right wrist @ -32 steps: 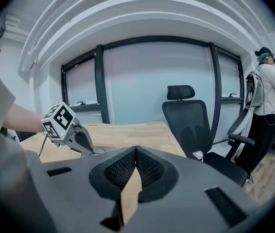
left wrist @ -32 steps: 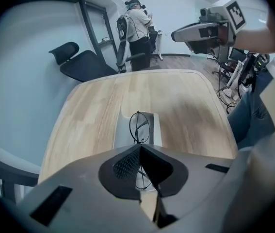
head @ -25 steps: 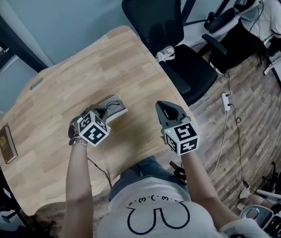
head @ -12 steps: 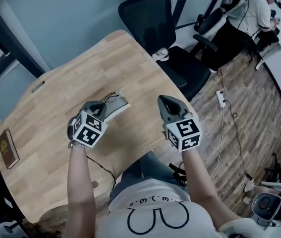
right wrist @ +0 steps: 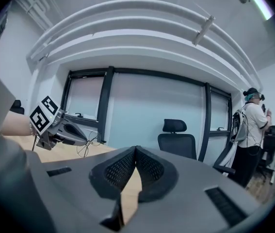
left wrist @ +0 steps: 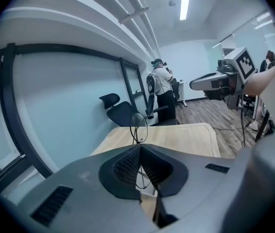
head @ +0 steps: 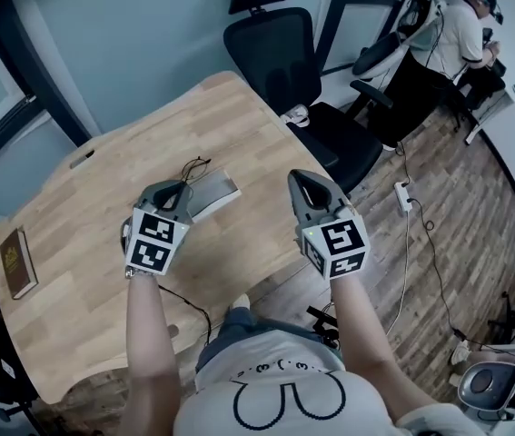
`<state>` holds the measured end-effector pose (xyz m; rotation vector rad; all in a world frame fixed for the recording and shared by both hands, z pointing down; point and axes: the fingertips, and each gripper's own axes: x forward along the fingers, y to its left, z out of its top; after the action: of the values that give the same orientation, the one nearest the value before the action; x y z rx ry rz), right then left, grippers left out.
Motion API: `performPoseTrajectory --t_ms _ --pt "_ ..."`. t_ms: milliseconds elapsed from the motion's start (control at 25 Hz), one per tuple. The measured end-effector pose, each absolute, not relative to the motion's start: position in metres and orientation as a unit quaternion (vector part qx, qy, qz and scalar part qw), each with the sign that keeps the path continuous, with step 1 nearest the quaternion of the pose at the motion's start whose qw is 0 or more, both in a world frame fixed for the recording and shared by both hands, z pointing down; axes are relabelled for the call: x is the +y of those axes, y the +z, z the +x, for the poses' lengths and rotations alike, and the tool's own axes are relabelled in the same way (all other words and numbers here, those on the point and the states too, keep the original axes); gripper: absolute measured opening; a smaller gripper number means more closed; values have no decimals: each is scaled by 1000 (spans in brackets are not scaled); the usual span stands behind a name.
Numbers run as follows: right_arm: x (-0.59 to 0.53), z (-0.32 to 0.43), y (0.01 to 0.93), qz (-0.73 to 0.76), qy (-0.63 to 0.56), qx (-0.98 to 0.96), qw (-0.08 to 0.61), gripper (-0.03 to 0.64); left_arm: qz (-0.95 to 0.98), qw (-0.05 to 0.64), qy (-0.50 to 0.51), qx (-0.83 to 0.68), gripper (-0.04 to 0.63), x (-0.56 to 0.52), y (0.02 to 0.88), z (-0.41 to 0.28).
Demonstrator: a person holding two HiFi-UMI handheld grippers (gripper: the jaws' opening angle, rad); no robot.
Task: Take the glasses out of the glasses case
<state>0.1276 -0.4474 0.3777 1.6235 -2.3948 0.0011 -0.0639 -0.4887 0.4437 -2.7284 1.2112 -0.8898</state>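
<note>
The left gripper (head: 177, 187) pinches the wire-framed glasses (left wrist: 138, 126) above the glasses case (head: 216, 193), where a light, steady grip avoids bending, while the right gripper (head: 299, 179) is closed and empty.

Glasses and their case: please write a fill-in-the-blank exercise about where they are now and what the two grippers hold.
1. The left gripper is shut on the thin wire ____.
2. The glasses case lies on the wooden ____.
3. The right gripper is shut on ____.
4. The brown book lies far to the person's ____ side.

Missing words: glasses; table; nothing; left.
</note>
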Motion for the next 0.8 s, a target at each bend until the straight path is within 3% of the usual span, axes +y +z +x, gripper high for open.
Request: performPoseTrajectory --t_ms 800 --pt "-339 136 310 535 -55 -840 71 51 -842 37 -178 507 15 -371 356 -68"
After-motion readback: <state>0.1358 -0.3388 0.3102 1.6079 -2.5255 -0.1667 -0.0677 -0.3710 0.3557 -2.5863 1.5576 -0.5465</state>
